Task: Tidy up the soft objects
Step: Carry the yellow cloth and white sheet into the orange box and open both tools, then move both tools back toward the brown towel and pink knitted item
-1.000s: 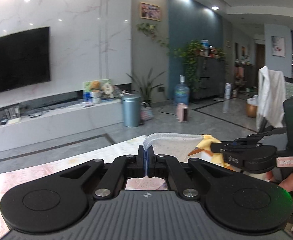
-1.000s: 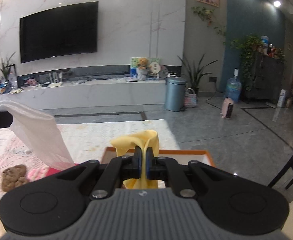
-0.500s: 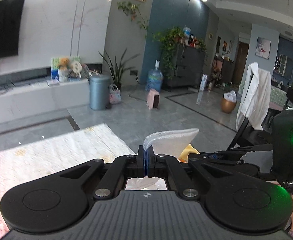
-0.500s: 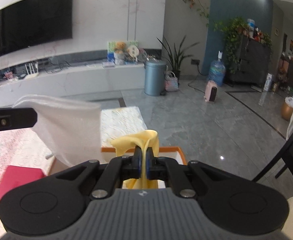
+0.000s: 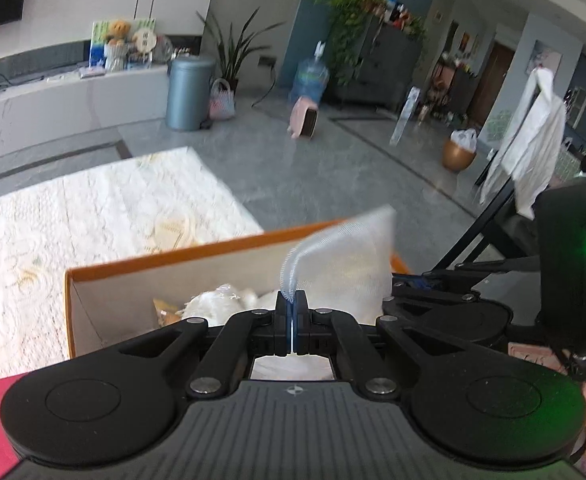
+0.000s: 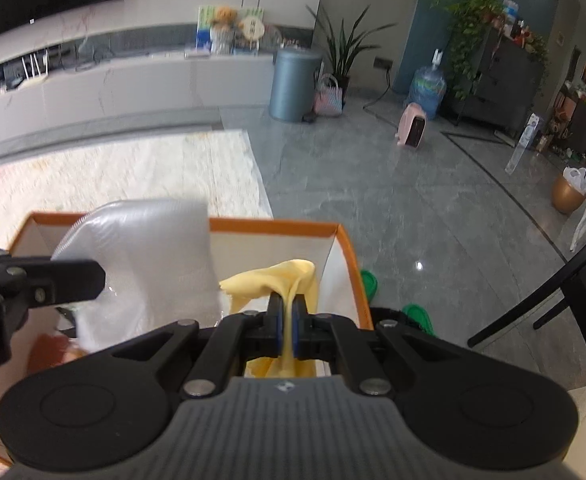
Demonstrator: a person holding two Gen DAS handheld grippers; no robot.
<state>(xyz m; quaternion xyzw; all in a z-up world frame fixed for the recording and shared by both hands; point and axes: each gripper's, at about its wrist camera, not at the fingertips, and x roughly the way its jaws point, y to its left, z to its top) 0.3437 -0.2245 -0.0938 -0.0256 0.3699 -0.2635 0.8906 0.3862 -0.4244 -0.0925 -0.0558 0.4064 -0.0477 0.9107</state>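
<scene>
Both grippers lowered over box [image 6: 277, 227], cloths clamped.

Left gripper [image 5: 292, 312] body hid the near wall and most of the floor of the orange-rimmed box [image 5: 165, 260]; contents at 11 o'clock of the jaws were too blurred to identify. White mesh bag [image 5: 345, 268] was motion-blurred, its lower end hidden behind the jaws. In the right wrist view, yellow cloth [image 6: 277, 280] ran down out of sight behind the right gripper [image 6: 287, 320], and a brown item [image 6: 49, 354] at 9 o'clock was unidentifiable.

Both grippers [image 5: 292, 312] [image 6: 287, 316] apparently clamped, side by side.
</scene>
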